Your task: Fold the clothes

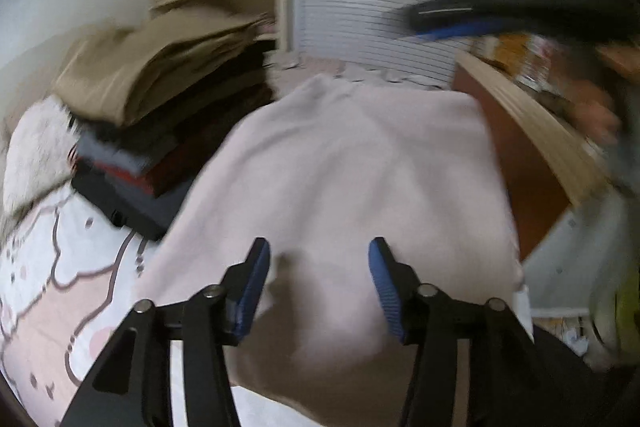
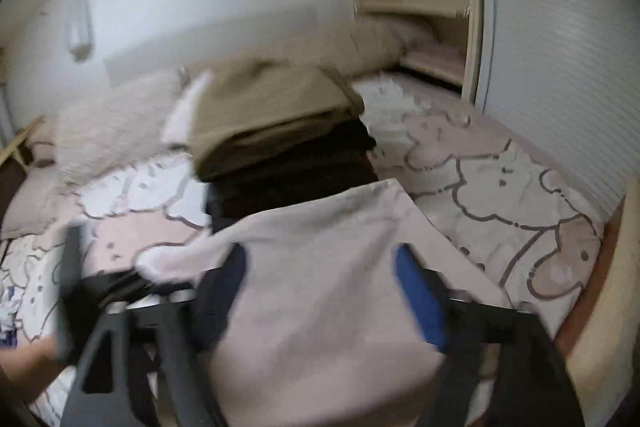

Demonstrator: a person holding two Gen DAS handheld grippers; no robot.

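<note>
Left wrist view: a stack of folded tan and dark clothes (image 1: 160,115) was finished; the pale pink garment (image 1: 340,167) remained half-folded beneath the left gripper (image 1: 318,283), spread wide and empty; the right gripper (image 2: 320,291) likewise gaped, nothing held

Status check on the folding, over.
Left gripper open over pale pink garment. Right gripper open, same garment. Folded clothes stack close behind on bed.

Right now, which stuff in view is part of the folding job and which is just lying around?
Job:
pink garment
stack of folded clothes
left gripper, open
right gripper, open

Lying about:
fluffy white pillow
patterned bedsheet
open shelf unit
</note>
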